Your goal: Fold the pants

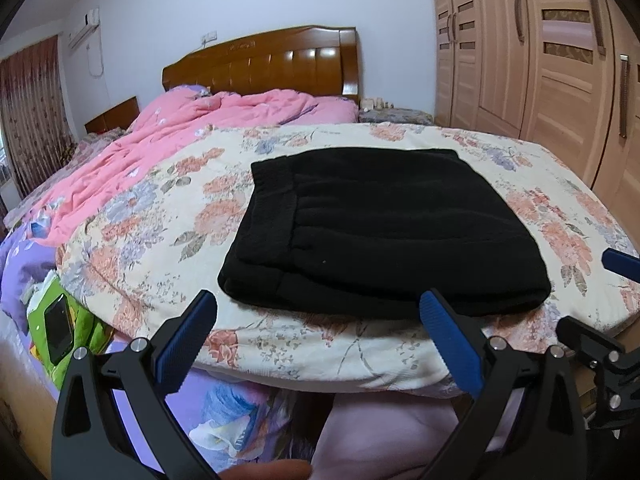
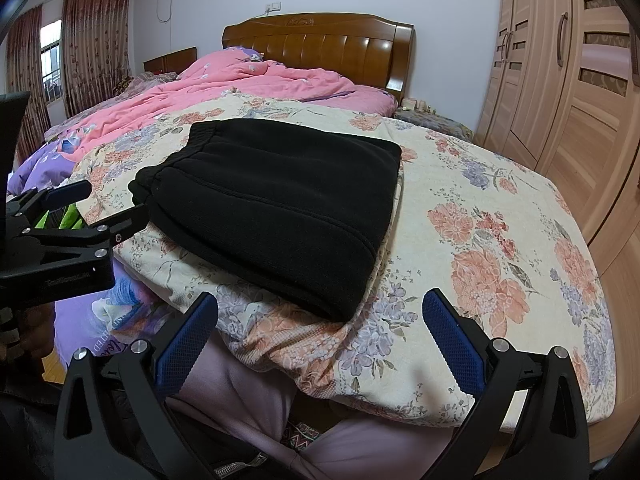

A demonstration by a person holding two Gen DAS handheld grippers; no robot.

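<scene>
The black pants (image 1: 376,232) lie folded into a thick rectangle on the floral bedspread (image 1: 168,216), waistband to the left. They also show in the right wrist view (image 2: 276,208). My left gripper (image 1: 320,300) is open and empty, just in front of the pants' near edge. My right gripper (image 2: 320,304) is open and empty, at the near right corner of the pants. The left gripper also shows at the left of the right wrist view (image 2: 92,208). One blue pad of the right gripper (image 1: 620,262) shows at the right edge of the left wrist view.
A pink quilt (image 1: 160,136) is bunched toward the wooden headboard (image 1: 276,64). A wooden wardrobe (image 1: 540,52) stands to the right. A phone on a green bag (image 1: 60,328) lies low at the left. The bed's foot edge is just under the grippers.
</scene>
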